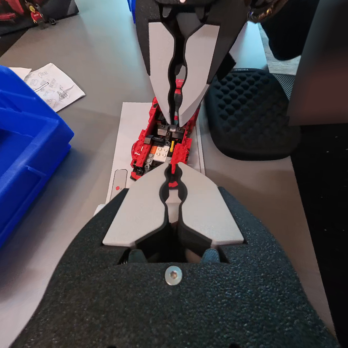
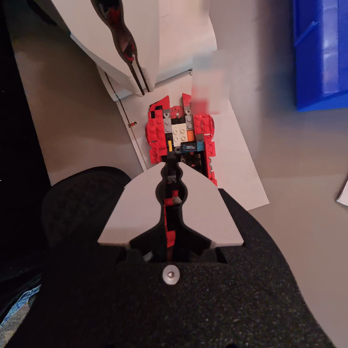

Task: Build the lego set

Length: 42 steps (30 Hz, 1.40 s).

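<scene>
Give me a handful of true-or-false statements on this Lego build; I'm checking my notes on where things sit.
1. The red car sits on a white sheet. True.
2. The blue bin holds the car. False: the bin stands apart on the table, beside the sheet.
3. The right claw holds a small dark piece over the car's open middle. True.
4. The left claw is wide open. False: its fingers are nearly closed at the car's end.
5. The car's roof is finished. False: its white and orange inner bricks show.
</scene>
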Each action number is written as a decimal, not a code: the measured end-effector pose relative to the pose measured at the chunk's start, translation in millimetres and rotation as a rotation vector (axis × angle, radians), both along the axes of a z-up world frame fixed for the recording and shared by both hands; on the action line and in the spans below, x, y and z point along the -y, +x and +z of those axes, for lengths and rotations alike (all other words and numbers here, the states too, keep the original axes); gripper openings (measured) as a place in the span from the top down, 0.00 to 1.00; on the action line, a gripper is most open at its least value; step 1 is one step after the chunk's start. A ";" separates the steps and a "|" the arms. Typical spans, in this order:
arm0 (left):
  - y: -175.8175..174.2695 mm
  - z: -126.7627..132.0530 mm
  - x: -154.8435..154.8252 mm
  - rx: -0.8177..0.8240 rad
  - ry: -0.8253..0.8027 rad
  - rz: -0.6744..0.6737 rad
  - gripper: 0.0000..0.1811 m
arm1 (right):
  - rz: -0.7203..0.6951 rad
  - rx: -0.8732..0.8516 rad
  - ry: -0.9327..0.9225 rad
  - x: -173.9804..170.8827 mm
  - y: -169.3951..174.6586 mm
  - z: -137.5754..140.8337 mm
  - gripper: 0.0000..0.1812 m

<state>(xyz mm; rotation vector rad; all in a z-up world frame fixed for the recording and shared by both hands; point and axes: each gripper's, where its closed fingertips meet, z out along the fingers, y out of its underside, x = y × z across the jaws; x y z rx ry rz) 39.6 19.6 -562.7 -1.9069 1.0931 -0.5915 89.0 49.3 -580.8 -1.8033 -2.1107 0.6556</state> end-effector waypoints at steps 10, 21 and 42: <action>3.4 -4.5 0.1 0.035 -0.028 -0.013 0.97 | 0.109 -0.028 -0.004 2.8 3.1 2.9 0.95; 19.2 -3.0 1.5 0.047 -0.025 -0.048 0.95 | 0.176 0.149 -0.096 4.4 0.6 -5.3 0.95; 16.4 -8.2 0.6 0.016 -0.020 -0.020 0.93 | 0.007 -0.015 -0.063 11.0 -9.4 0.8 0.95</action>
